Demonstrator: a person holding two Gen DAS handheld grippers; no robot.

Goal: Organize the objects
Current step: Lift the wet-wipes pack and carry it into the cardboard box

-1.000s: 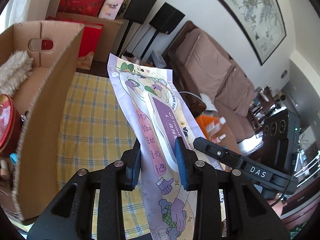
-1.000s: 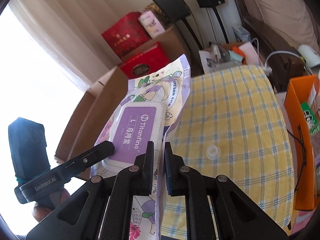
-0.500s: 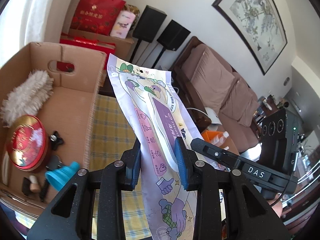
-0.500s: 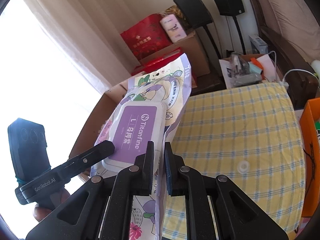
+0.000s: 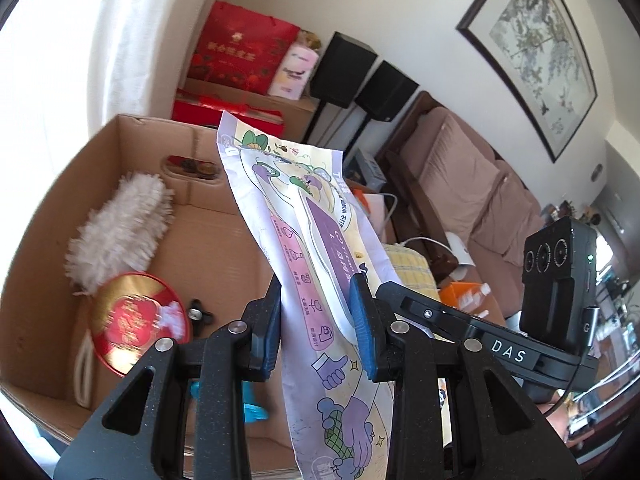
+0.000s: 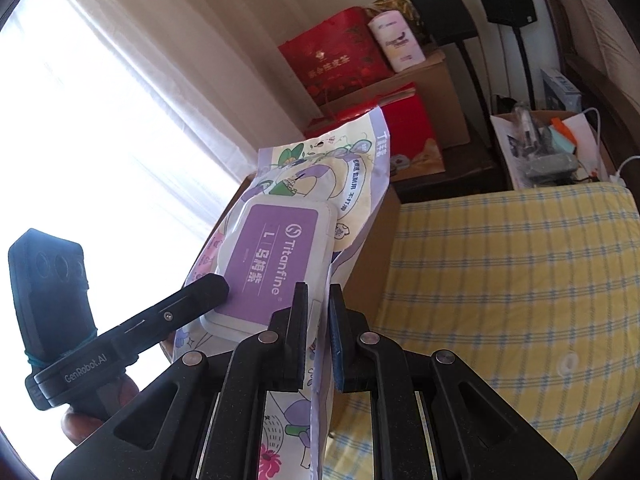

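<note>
1. The left tongs point(image 5: 318, 320) are clamping the thick middle of the wipes pack point(image 5: 316, 264), their blue pads pressing on both faces, while the right tongs point(image 6: 318, 316) are pinching nearly shut on the thin side seam of the same pack point(image 6: 292, 236).
2. The pack is hanging in the air between the two tongs, upright and slightly tilted, with the cardboard box point(image 5: 96, 152) lying below and to the left of the left tongs.
3. Judged from this, the step in hand is carrying the pack over the box and lowering it in.
4. To do it well, both tongs should be travelling together so the seam is not tearing, and the pack should be turning flat before release.
5. A bare patch of box floor is showing just ahead of the left tongs, which looks like the best landing spot.
6. Inside the box, a fluffy white duster point(image 5: 120, 228) is leaning toward the far corner, a red and gold round tin point(image 5: 138, 316) is sitting nearer, a small black knob point(image 5: 197, 312) is lying beside it, and something blue point(image 5: 250, 404) is peeking out behind the tongs.
7. The yellow checked tabletop point(image 6: 500, 280) is stretching away right of the right tongs.
</note>
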